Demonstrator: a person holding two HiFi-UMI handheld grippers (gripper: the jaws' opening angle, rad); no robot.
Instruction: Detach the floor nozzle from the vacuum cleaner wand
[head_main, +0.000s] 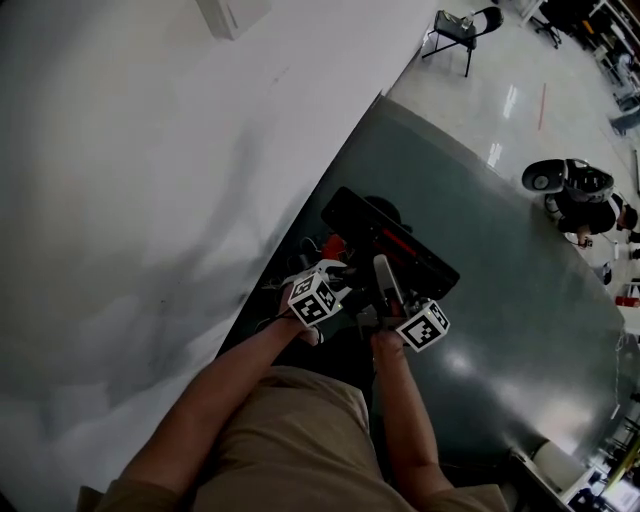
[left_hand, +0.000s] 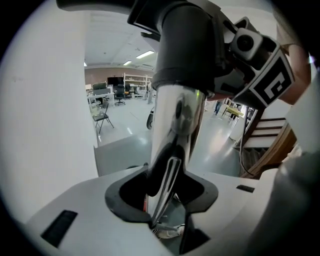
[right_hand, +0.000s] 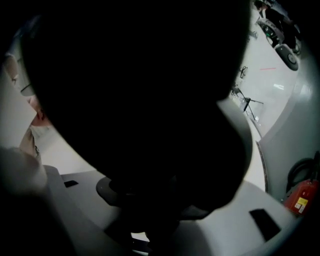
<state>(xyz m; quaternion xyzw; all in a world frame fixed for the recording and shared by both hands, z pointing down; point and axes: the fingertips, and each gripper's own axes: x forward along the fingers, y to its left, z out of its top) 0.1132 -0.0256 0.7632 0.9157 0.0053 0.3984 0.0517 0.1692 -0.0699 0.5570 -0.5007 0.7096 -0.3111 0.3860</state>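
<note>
ok so nearest the camera, at the bottom of the head view, are the person's khaki trousers and both forearms reaching up toward the middle of the frame. the left gripper is clamped on the chrome wand. in its own view the shiny tube sits right in the notch of the dark pads, jaws snug on both sides, with a dark grey collar on the tube higher up. the right gripper sits just right of it, and its view is almost all filled by a big black vacuum part. its jaws stand fairly wide with that part between them, but it's too dark to say if the pads actually bite. just past both grippers, dead centre in the head view, is the floor nozzle, black with a red strip, lying on the dark green mat near its left edge, and the wand runs down into it. the white floor fills the left side, and a folding chair stands far off at the upper right
</note>
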